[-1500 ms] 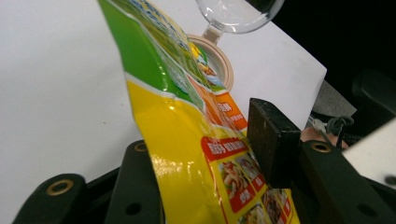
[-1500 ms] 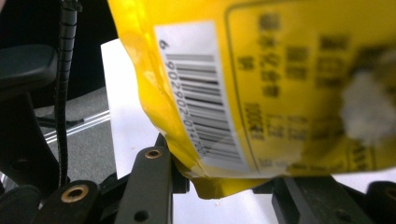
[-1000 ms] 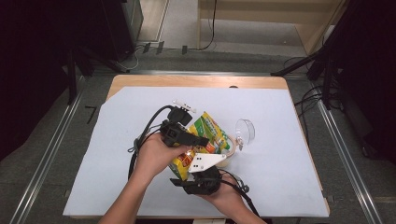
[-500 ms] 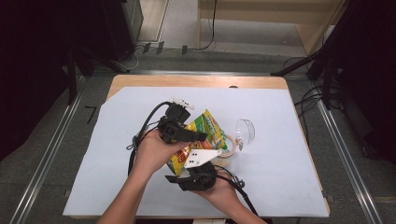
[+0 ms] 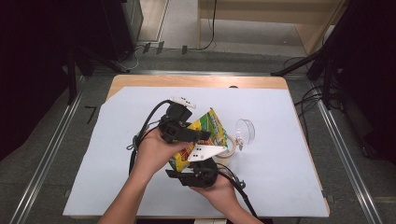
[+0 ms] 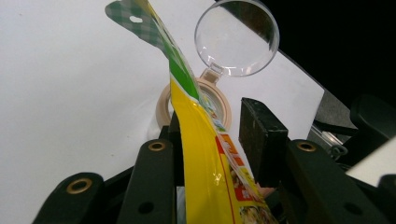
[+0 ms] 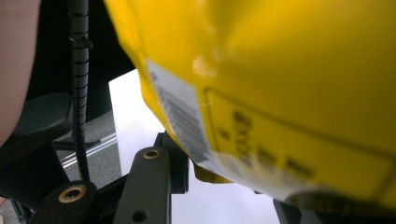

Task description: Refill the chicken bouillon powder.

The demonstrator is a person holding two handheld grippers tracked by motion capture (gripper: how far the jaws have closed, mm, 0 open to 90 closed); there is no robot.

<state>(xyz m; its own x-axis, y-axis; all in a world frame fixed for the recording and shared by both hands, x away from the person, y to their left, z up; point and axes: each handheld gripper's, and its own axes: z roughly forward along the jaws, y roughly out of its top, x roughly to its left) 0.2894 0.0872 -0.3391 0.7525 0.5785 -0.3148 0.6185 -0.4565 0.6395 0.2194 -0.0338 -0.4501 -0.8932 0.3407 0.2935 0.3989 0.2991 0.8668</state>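
Yellow pouch (image 5: 205, 135) held above the open jar (image 5: 228, 145), both hand-held grippers clamped on it: left (image 5: 189, 135) high, right (image 5: 196, 161) at the bottom (lid hinged back). Recommend keeping the mouth centred over the jar.

Even overhead light, soft focus close to the lenses

The white table cover (image 5: 280, 177) is bright and evenly lit with faint shadows; the surroundings fall dark. In the right gripper view the yellow packet (image 7: 280, 93) is blurred; the clear lid (image 6: 236, 37) catches mild glare.
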